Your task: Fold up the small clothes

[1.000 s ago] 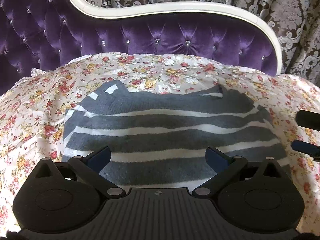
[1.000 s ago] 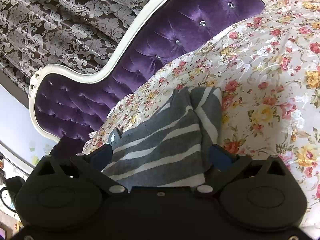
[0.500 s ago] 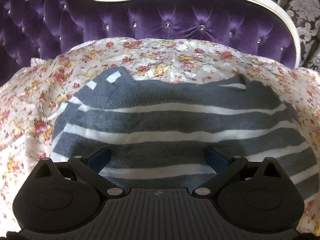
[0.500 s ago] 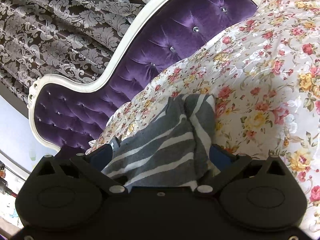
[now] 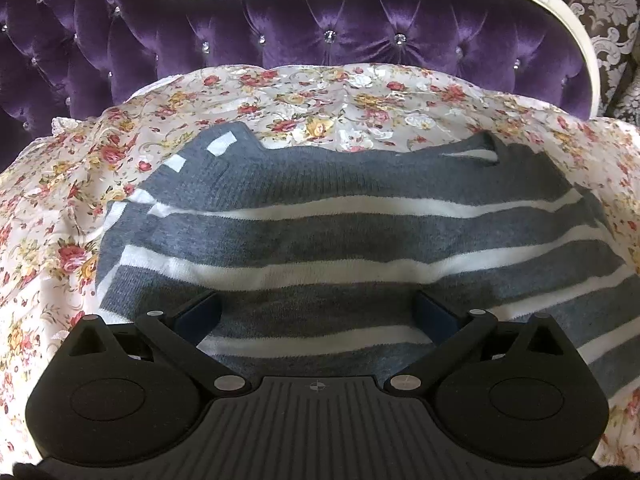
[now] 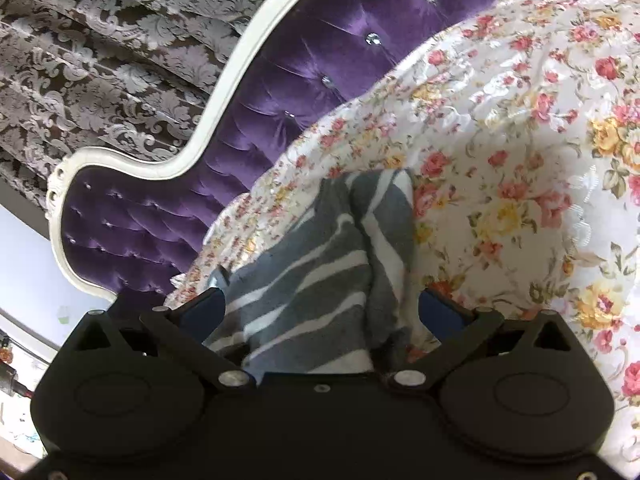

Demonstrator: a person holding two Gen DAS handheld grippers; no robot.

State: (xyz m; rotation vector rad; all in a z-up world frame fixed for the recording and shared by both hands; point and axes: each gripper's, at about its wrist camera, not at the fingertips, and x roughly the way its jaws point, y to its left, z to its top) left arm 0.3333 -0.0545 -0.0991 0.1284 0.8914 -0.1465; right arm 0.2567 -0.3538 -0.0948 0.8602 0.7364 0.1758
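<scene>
Left wrist view shows the striped sweater [image 5: 340, 232] flat on the floral sheet [image 5: 60, 208], left tongs [image 5: 318, 312] and right tongs [image 6: 320, 308] both wide; pinch the near hem evenly before folding.

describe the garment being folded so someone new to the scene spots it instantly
Find the purple tufted headboard with its white frame; in front of it lies a rose-print floral bedspread. On that bedspread lies the grey knit sweater. Its broad grey bands and thin white stripes make it the only non-floral fabric there.
</scene>
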